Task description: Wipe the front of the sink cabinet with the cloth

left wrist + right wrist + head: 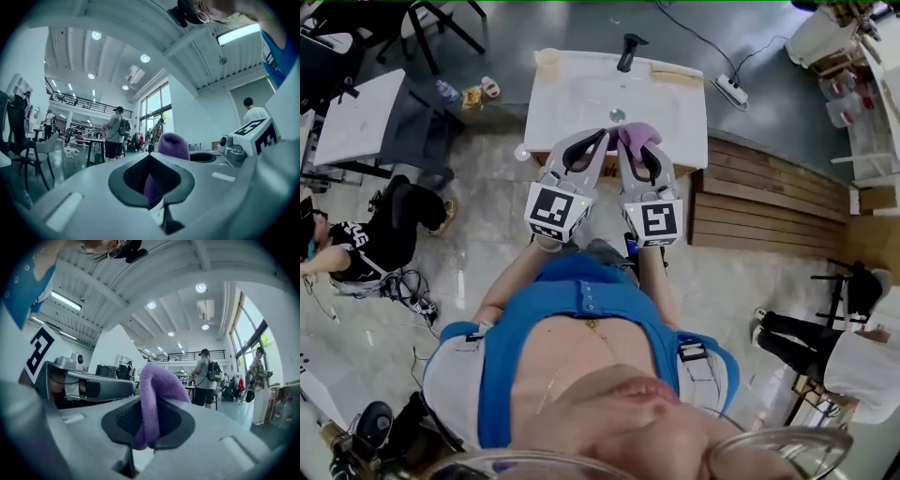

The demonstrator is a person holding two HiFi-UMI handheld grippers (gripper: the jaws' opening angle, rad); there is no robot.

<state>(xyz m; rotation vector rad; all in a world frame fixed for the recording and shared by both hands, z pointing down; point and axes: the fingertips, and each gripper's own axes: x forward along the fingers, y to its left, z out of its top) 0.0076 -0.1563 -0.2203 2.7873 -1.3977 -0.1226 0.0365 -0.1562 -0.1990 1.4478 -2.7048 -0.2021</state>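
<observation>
The white sink cabinet [572, 94] stands ahead of me in the head view, with a black tap [630, 52] and a round drain [617, 115]; its front face is hidden behind my grippers. A purple cloth [635, 137] bunches between the two gripper tips. My right gripper [645, 152] is shut on the cloth [152, 404], which bulges up over its pads. Beside it, my left gripper [602, 141] is shut too, with a thin purple strip of cloth [151, 187] between its pads. Both gripper views look across the room, not at the cabinet.
Stacked wooden planks [769, 197] lie right of the cabinet, and a power strip [733, 89] lies behind it. A person [375, 239] sits on the floor at left, another [839, 352] at right. A white table [356, 117] stands far left. People [114, 136] stand across the hall.
</observation>
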